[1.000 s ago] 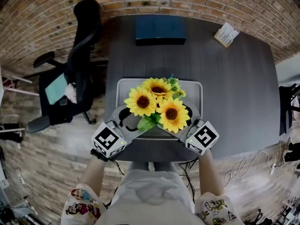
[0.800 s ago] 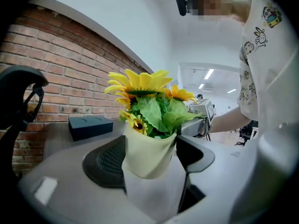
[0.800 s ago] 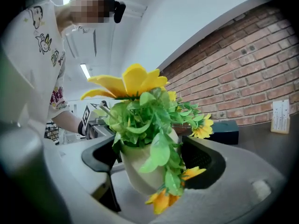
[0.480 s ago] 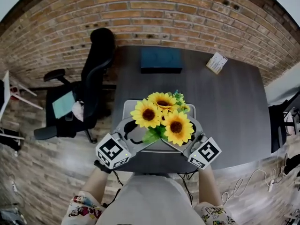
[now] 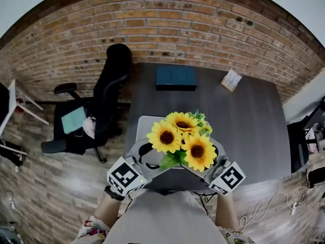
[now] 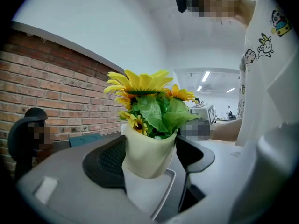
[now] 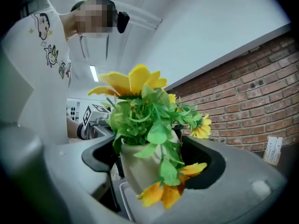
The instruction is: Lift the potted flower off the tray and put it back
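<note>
The potted flower (image 5: 183, 139), three yellow sunflowers with green leaves in a cream pot (image 6: 147, 153), hangs above the grey tray (image 5: 143, 122) near the table's front edge. My left gripper (image 5: 147, 156) grips the pot from the left, with the black pads (image 6: 105, 162) against its sides. From the right, my right gripper (image 5: 216, 159) is shut on the same pot (image 7: 138, 171). The pot's base is off the tray (image 6: 156, 192), whose rim shows below it. In the head view the blooms hide the pot and the fingertips.
The dark table (image 5: 254, 121) carries a teal box (image 5: 175, 77) at the back and a small printed card (image 5: 231, 80) at the back right. A black office chair (image 5: 101, 100) stands left of the table. A brick wall runs behind; cables lie on the floor at the right.
Both grippers have risen together with the potted flower between them, so it now hangs higher above the tray. The tray has stayed on the table.
</note>
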`<state>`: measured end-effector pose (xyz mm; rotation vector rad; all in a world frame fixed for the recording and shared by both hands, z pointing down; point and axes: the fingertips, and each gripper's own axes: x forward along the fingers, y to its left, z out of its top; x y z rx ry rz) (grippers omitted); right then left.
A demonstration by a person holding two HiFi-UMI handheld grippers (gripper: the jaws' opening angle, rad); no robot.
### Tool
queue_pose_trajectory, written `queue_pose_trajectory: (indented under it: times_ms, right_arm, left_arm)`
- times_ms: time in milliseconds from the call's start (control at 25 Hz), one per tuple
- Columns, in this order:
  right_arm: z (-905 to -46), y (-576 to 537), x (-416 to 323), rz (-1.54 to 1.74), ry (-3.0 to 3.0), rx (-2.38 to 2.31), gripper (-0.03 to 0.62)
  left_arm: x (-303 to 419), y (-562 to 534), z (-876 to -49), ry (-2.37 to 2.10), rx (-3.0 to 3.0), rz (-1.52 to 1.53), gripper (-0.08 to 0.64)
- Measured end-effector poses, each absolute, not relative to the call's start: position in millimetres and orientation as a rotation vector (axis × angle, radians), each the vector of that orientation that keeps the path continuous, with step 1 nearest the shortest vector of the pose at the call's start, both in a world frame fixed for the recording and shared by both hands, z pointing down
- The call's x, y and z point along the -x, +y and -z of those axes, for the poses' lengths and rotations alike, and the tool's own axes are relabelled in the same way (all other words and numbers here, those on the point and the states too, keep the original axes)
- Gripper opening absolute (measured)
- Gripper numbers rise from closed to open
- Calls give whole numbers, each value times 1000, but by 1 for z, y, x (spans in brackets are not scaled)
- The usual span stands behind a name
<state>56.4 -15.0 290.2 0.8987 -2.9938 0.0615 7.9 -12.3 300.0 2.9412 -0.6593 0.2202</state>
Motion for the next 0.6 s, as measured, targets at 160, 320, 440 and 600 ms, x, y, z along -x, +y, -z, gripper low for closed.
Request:
queue_pose_trajectory:
  times_ms: [160, 320, 440, 600]
  right_arm:
    - [-284, 1, -60, -50, -3000, -913, 417]
    - [-284, 20, -58, -33, -3012, -923, 417]
    - [-281, 24, -56, -39, -3012, -922, 417]
    - [-279, 24, -56, -53, -3007, -937, 416]
  left_arm:
    - [-11, 3, -294, -642, -2961, -229, 356]
    - [-8, 22, -298, -643, -2910, -197, 356]
    - [-6, 25, -295, -638, -2899, -182, 356]
    - [-6, 25, -292, -620, -2923, -190, 356]
